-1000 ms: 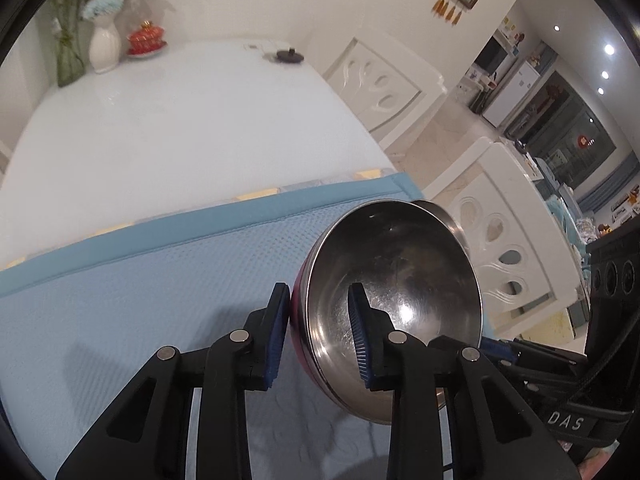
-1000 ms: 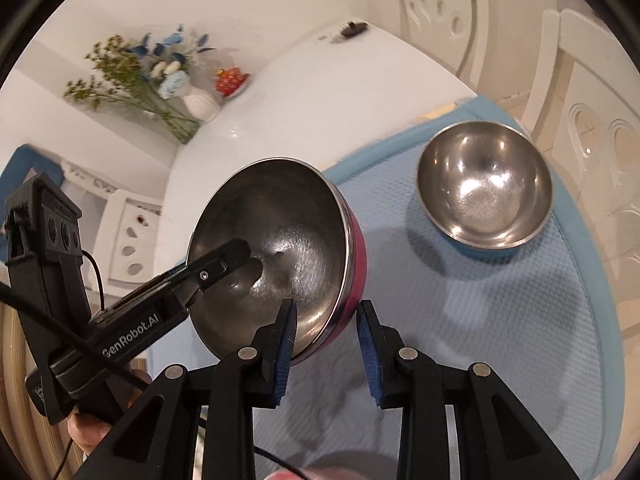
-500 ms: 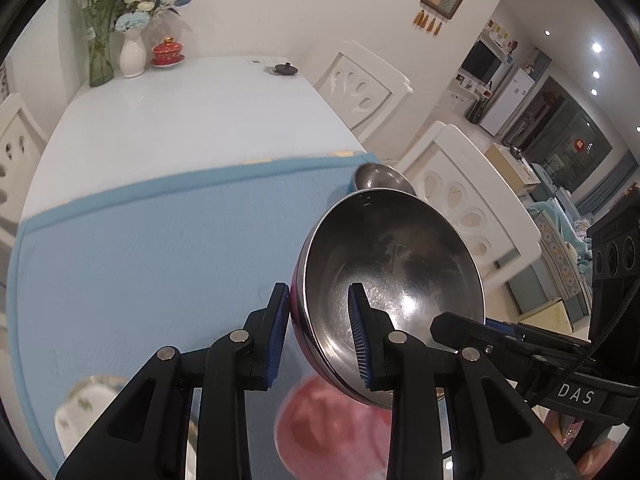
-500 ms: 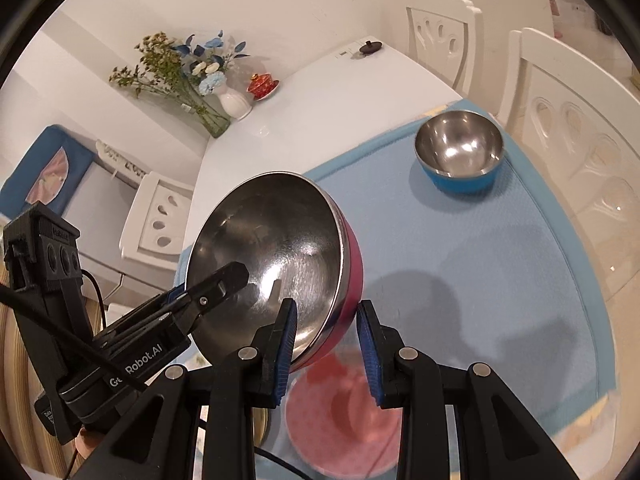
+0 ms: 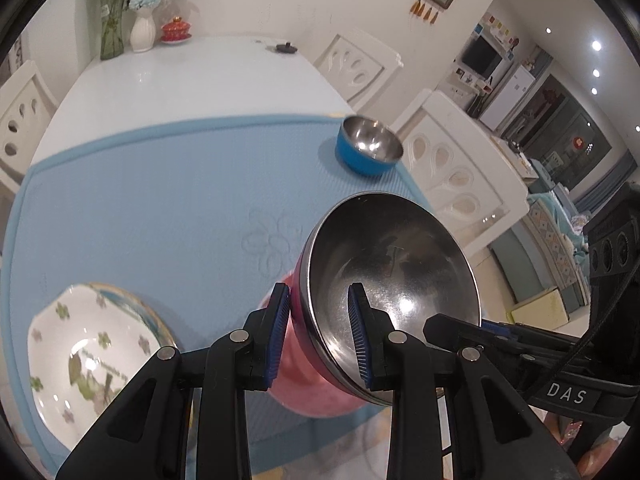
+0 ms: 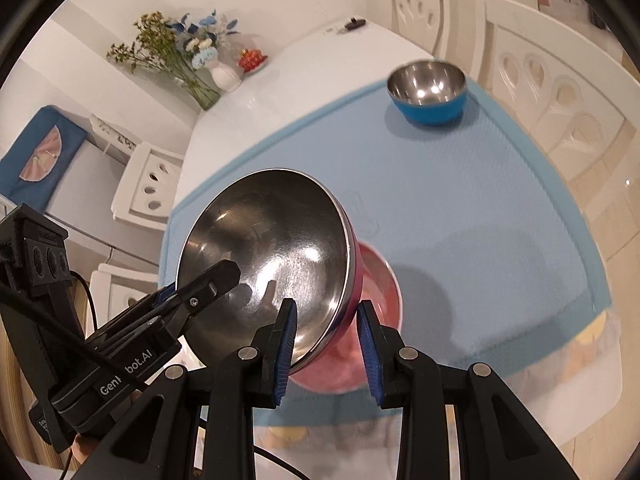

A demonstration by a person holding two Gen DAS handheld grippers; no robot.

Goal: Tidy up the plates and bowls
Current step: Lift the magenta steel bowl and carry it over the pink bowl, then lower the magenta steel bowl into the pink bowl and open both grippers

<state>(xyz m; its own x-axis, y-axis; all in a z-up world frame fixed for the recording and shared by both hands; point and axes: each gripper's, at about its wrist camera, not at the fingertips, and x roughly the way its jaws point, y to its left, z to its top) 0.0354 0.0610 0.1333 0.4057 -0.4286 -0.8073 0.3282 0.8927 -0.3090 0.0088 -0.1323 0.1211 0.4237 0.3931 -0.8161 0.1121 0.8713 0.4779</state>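
Observation:
A steel bowl with a pink outside (image 5: 400, 280) (image 6: 272, 252) hangs tilted above the near part of the blue mat (image 5: 160, 200) (image 6: 480, 200). My left gripper (image 5: 318, 336) is shut on its rim, one pad inside and one on the pink wall. My right gripper (image 6: 326, 348) is shut on the opposite rim in the same way. Below the bowl lies a pink plate (image 5: 312, 396) (image 6: 380, 280), mostly hidden. A smaller blue steel bowl (image 5: 368, 146) (image 6: 428, 90) stands at the mat's far right corner. A white floral plate (image 5: 80, 356) lies near left.
The mat lies on a white table (image 5: 180, 80) with white chairs (image 5: 460, 168) along its right side. At the far end stand a vase of flowers (image 5: 142, 28), a red lidded cup (image 5: 176, 32) and a small black object (image 5: 286, 47).
Both grippers have carried the pink bowl back from beside the blue bowl toward the mat's near edge. The pink plate and the floral plate have come into view.

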